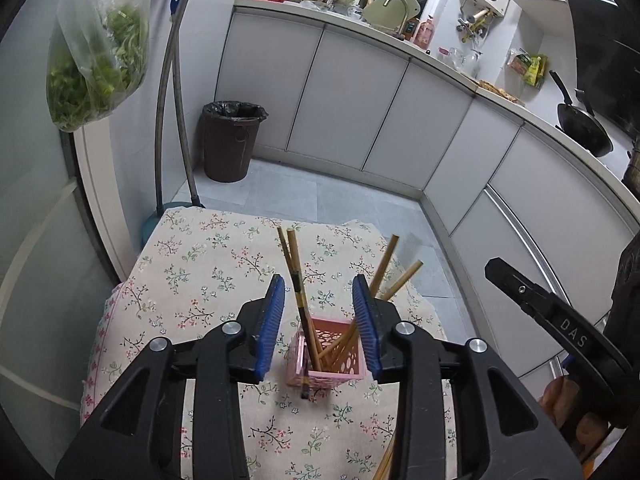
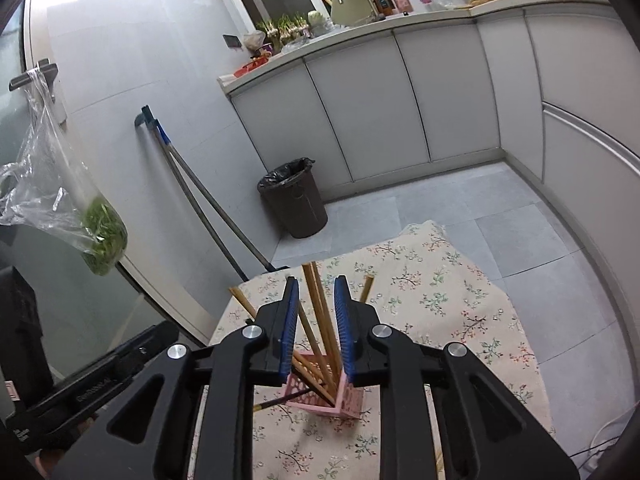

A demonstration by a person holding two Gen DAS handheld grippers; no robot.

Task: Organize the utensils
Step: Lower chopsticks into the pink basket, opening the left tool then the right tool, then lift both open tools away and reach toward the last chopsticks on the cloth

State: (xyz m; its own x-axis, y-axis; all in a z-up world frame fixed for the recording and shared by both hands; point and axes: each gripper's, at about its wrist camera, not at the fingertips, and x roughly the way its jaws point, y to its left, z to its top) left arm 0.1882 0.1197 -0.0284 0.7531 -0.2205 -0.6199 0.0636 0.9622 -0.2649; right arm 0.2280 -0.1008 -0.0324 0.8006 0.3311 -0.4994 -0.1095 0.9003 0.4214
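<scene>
Holder: a pink perforated plastic holder (image 1: 326,356) is seen standing on the floral-print tablecloth (image 1: 208,264), near its front part, directly under both grippers.
Chopsticks in holder: several light wooden chopsticks (image 1: 298,276) are stood in it, fanned apart; 2 lean left, 2 lean right in the left wrist view.
Stray pieces: 1 dark-tipped chopstick (image 2: 276,401) is seen poking out through the holder's side at its base; more wooden chopsticks (image 1: 385,462) are glimpsed on the cloth at the lower edge, so the job is judged unfinished.
Left gripper: the left gripper (image 1: 320,320) is held wide, nothing gripped, its blue pads (image 1: 272,320) framing the upright pair from above.
Right gripper: the right gripper (image 2: 317,322) is set narrower but apart, empty, 2 sticks standing in the gap without being pinched.
Risk: the holder looks light and top-heavy; it could be tipped if a pad is dragged against a leaning stick.
Risk: the table edge lies near on the right, so a knocked stick could be lost to the grey tiled floor (image 1: 320,196).
</scene>
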